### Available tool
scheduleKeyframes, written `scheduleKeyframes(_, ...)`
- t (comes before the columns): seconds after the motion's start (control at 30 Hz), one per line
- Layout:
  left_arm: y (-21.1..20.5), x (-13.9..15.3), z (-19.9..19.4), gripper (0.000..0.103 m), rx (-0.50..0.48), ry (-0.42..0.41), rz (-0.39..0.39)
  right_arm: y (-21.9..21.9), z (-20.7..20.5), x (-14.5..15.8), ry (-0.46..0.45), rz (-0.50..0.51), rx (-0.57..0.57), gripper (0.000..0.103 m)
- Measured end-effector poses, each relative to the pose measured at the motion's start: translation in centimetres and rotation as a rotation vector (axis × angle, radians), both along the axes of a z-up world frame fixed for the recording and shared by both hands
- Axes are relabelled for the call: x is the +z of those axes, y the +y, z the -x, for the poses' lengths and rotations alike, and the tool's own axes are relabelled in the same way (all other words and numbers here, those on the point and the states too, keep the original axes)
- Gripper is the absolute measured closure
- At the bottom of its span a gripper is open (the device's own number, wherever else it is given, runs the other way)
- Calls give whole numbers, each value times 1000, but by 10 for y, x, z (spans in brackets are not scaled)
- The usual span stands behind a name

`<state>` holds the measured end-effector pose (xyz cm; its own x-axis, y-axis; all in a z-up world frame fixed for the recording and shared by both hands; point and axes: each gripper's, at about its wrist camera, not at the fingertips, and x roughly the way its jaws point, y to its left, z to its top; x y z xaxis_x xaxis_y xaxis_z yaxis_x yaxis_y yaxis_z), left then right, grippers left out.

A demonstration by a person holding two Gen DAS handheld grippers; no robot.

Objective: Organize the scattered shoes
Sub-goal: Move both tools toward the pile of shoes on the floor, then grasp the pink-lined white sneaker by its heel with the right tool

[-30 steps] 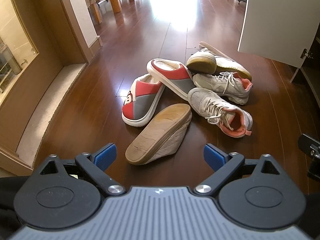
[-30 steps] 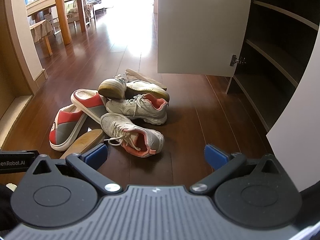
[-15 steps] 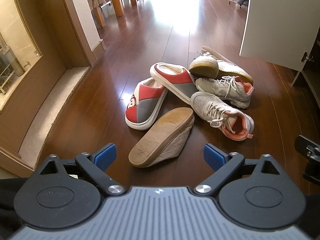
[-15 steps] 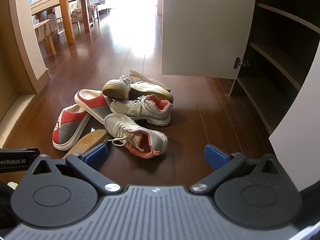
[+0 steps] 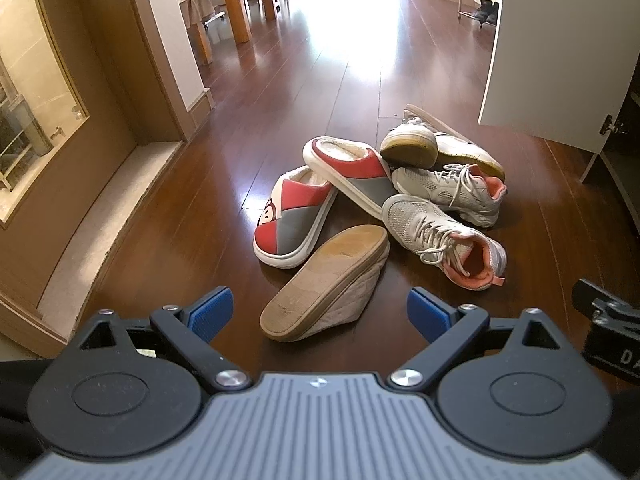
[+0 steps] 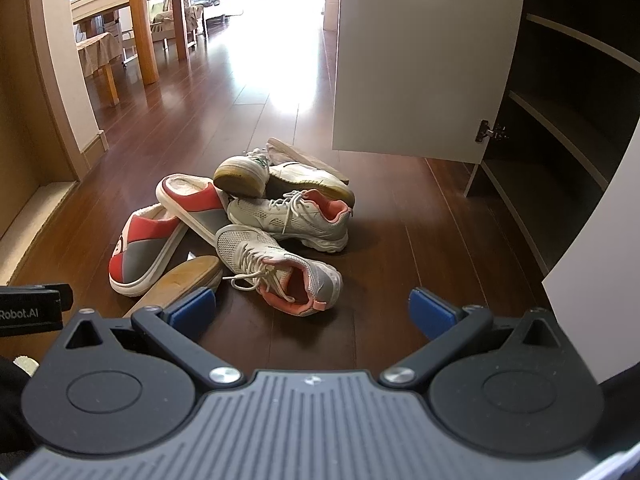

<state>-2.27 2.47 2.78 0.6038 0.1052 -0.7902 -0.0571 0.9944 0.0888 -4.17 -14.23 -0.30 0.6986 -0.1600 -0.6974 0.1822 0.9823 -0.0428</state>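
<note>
A pile of shoes lies on the wooden floor. Nearest is a beige wedge shoe (image 5: 328, 284) on its side, sole up. Behind it lie two red and grey slippers (image 5: 292, 216) (image 5: 352, 176). Two white and pink sneakers (image 5: 444, 240) (image 5: 452, 192) lie to the right, and white sneakers (image 5: 408, 144) at the back. The pile also shows in the right wrist view, with the near pink sneaker (image 6: 280, 268) closest. My left gripper (image 5: 319, 312) is open and empty just before the wedge shoe. My right gripper (image 6: 312, 312) is open and empty before the near sneaker.
An open shoe cabinet (image 6: 560, 120) with dark shelves stands at the right, its white door (image 6: 420, 60) swung out behind the pile. A stone ledge (image 5: 100, 232) and wall run along the left. A wooden table (image 6: 136, 20) stands far back.
Both grippers have tilted up and drawn a little nearer, so the pile sits lower in both views. Nothing was taken hold of.
</note>
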Motion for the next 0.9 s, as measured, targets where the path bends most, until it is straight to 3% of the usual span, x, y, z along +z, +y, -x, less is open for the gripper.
scheduleKeyframes(0.17,0,8,5,7,-12,-26,12,0,3,2,-10,3,-3,1)
scheduleKeyframes(0.27,-3,19,11,7,-29,-58,20,-4,11,12,-60,-8,-20,1)
scheduleKeyframes(0.47,-11,46,29,7,-76,-142,22,-5,37,52,-177,-6,-50,0)
scheduleKeyframes(0.7,-19,56,33,7,-85,-162,-5,-15,60,96,-316,27,29,0)
scheduleKeyframes(0.9,-9,58,28,7,-55,-145,-35,-45,34,105,-291,9,108,0)
